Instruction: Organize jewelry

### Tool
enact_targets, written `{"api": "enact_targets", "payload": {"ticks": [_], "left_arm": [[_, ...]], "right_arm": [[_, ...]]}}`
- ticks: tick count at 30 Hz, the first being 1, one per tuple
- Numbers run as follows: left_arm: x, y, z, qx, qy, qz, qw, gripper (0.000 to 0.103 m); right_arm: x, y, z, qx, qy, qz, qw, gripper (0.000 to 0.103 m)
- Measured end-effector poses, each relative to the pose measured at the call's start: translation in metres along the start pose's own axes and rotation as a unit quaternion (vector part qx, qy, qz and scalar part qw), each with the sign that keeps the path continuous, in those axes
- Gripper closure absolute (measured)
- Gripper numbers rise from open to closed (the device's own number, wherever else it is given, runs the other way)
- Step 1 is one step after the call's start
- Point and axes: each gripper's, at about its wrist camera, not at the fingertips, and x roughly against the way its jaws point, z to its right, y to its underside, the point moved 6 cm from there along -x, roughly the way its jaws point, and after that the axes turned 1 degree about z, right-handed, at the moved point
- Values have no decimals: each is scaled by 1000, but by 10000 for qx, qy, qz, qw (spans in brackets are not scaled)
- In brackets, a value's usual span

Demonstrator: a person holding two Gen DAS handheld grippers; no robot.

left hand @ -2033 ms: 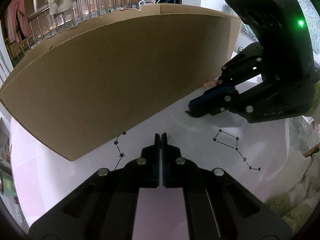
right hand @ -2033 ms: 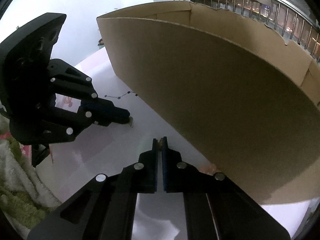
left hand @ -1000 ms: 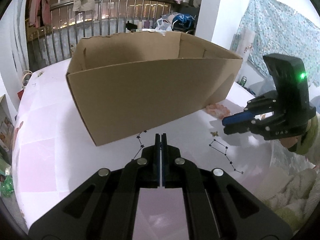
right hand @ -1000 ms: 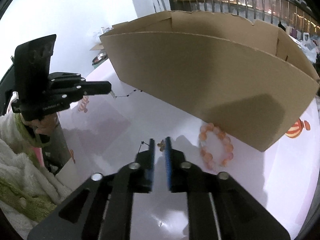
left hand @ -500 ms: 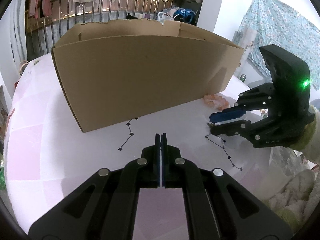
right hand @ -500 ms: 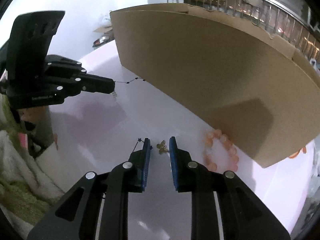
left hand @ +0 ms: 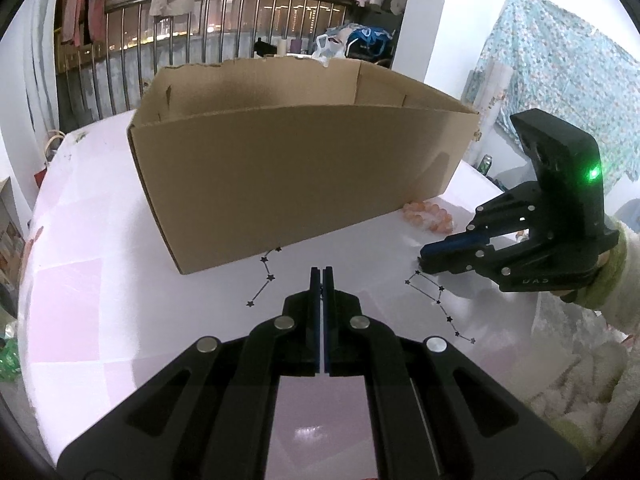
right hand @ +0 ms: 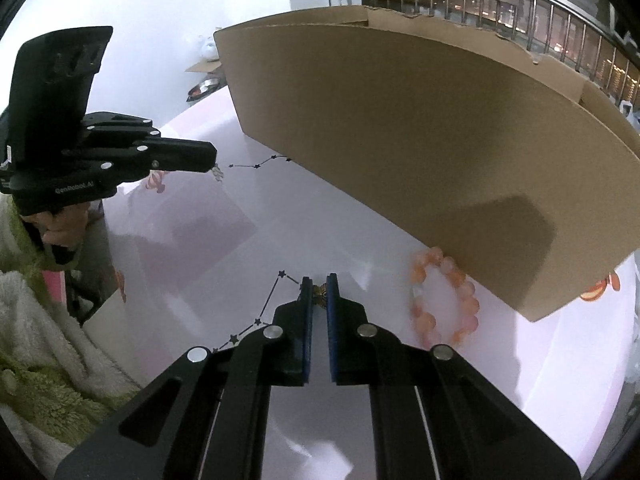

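R fingers (right hand: 307,292) closing on gold charm (right hand: 319,290) — only R cam; L gripper (left hand: 321,276) shut, empty.

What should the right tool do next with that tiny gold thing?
Probably lift it gently and carry it toward the cardboard box. The right tool has pinched the small gold charm between its pads, low on the table, and the box stands open just behind.

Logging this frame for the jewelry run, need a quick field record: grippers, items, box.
right gripper: closing on small gold charm, pads at its sides
left gripper: shut; tiny pale piece seems to hang at its tip in the right wrist view
bead bracelet: orange, on table, touching box base
cardboard box: open-topped, upright; inside hidden
table: white and pink, star-line print
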Motion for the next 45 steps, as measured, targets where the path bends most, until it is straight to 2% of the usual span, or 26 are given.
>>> {"api": "enact_targets", "payload": {"ticks": [7,13,16,19,23,30,34,35,36,39,41,42,45], "left_arm": [[32,-29,-4,-9,17,380,9993,103],[61,-83,-3,-123,175,875,9959,103],[57,-109,-2,-177,248,936,9951,103],[36,-132,1,-236,258,783,9963,103],[-6,-153,0,-135,261,411,9987,103],[-73,-174,-2,-99,-79,-273,9995,103],[-94,-177,-5,-100,-274,-542,9981,101],[-97,-176,-5,-69,-283,-586,9979,95],[-101,-176,-6,-6,-296,-634,9975,85],[-103,-174,-8,114,-312,-626,9975,66],[-104,-174,-8,126,-333,-623,9974,61],[-103,-174,-7,124,-353,-602,9975,55],[-97,-175,-7,113,-416,-534,9976,49]], "right_arm": [[37,-18,2,-74,62,508,9987,96],[85,-68,12,-95,24,1264,9919,96],[102,-91,23,-93,68,1558,9877,96],[104,-109,43,-123,244,1641,9861,96],[84,-123,78,-409,363,1429,9882,96],[45,-134,118,-749,526,933,9914,96],[34,-138,125,-834,625,795,9914,96],[32,-138,126,-853,667,779,9911,96],[30,-138,127,-862,686,746,9911,95],[26,-135,126,-873,767,695,9908,91],[25,-132,127,-888,829,676,9903,85],[26,-131,127,-912,856,682,9898,82],[32,-127,128,-955,889,732,9887,79]]}}
